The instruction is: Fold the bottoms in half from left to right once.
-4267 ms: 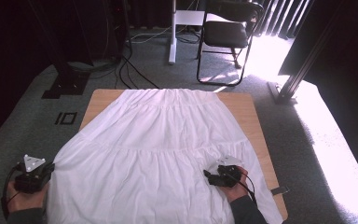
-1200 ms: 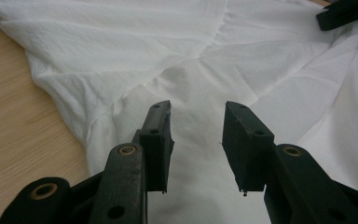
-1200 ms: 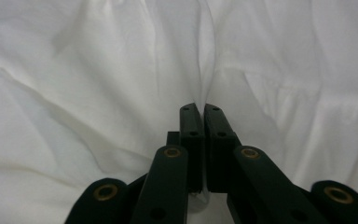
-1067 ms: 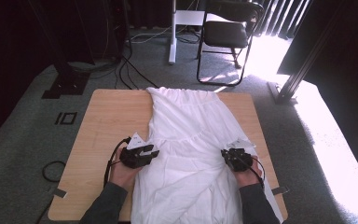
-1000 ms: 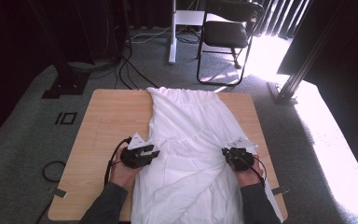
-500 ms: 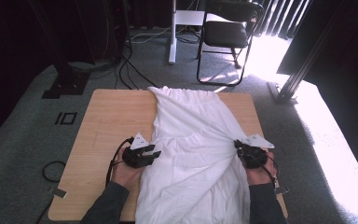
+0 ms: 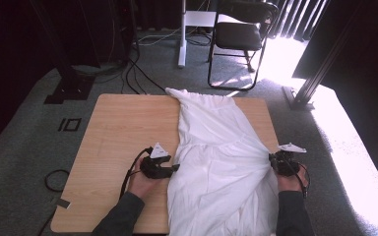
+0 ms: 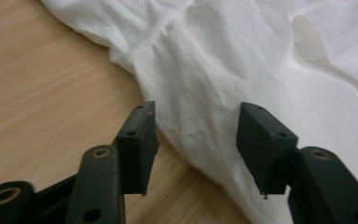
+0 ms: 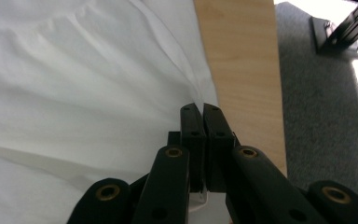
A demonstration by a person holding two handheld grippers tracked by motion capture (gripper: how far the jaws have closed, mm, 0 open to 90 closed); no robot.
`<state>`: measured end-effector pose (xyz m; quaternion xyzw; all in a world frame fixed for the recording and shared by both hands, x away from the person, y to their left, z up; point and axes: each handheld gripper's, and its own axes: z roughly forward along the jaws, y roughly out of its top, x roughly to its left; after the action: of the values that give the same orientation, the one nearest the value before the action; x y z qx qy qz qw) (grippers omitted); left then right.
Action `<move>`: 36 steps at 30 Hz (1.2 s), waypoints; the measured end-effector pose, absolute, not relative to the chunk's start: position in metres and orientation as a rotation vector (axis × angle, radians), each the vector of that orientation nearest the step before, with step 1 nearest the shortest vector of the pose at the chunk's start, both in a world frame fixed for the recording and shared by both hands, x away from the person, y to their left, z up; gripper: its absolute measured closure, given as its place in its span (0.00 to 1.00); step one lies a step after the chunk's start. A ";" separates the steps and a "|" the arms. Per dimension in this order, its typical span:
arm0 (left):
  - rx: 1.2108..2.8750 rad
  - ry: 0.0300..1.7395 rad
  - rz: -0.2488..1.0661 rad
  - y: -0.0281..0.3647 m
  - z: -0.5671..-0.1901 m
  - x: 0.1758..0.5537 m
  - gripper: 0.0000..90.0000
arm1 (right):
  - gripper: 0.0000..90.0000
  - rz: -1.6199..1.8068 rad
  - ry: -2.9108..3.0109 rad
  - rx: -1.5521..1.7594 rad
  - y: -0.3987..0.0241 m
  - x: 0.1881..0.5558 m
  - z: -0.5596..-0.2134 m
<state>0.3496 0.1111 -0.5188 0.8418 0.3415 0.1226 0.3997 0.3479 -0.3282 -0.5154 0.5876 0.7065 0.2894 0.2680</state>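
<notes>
- The white, gathered cotton garment (image 7: 219,162) lies folded lengthwise into a long strip on the right half of the light wooden table (image 7: 118,132) — its narrow end reaches the far edge at about 12 o'clock, and its wide hem hangs over the near edge at 6 o'clock.
- The right gripper (image 7: 275,161) sits at the cloth's 3 o'clock edge, at the table's right rim; in the right gripper view its jaws are pressed together on a pinch of the white fabric (image 9: 98,93), with cloth showing between them low down, and the fabric is drawn into taut pleats toward that grip.
- The left gripper (image 7: 173,168) rests at the cloth's 9 o'clock edge, low over the wood; its jaws have just been opening and now stand apart, the folded edge of the garment (image 8: 205,93) lying between and just beyond them, neither pad pressing on it.
- Each gripper is held in one of the person's hands, dark sleeves coming in from 6 o'clock.
- Beyond the table, at about 12 o'clock, a black folding chair (image 7: 241,34) stands on grey carpet (image 7: 39,118) — black cables (image 7: 128,69) trail at 11 o'clock.
</notes>
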 end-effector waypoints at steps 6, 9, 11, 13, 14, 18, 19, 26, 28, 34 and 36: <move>2.190 0.885 0.297 0.088 -0.533 0.354 0.44 | 0.98 0.761 1.942 1.609 -0.330 0.352 -0.536; 2.219 0.901 0.309 0.082 -0.541 0.358 0.44 | 0.97 0.746 1.958 1.620 -0.329 0.355 -0.541; 2.260 0.909 0.340 0.077 -0.546 0.359 0.52 | 0.98 0.730 1.978 1.622 -0.328 0.357 -0.545; 2.259 0.899 0.348 0.075 -0.546 0.358 0.57 | 0.97 0.724 1.985 1.630 -0.327 0.358 -0.549; 2.262 0.895 0.341 0.075 -0.546 0.359 0.63 | 0.97 0.732 1.977 1.637 -0.328 0.358 -0.549; 2.272 0.872 0.349 0.074 -0.545 0.358 0.95 | 0.95 0.748 1.967 1.657 -0.330 0.359 -0.549; 2.274 0.882 0.351 0.075 -0.545 0.358 0.97 | 0.95 0.752 1.965 1.658 -0.330 0.359 -0.550; 2.260 0.998 0.417 0.106 -0.542 0.376 0.99 | 0.97 0.766 1.962 1.648 -0.323 0.362 -0.550; 2.252 1.033 0.437 0.117 -0.541 0.383 0.99 | 0.97 0.801 1.960 1.651 -0.320 0.365 -0.551; 2.251 1.094 0.531 0.131 -0.540 0.401 0.99 | 0.97 0.836 1.983 1.638 -0.306 0.377 -0.551; 2.251 1.108 0.543 0.133 -0.540 0.404 0.99 | 0.97 0.830 1.994 1.630 -0.302 0.380 -0.551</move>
<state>0.4041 0.1333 -0.5395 0.8410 0.4139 0.2030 0.2832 0.3802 -0.3021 -0.5509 0.5882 0.7195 0.2994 0.2162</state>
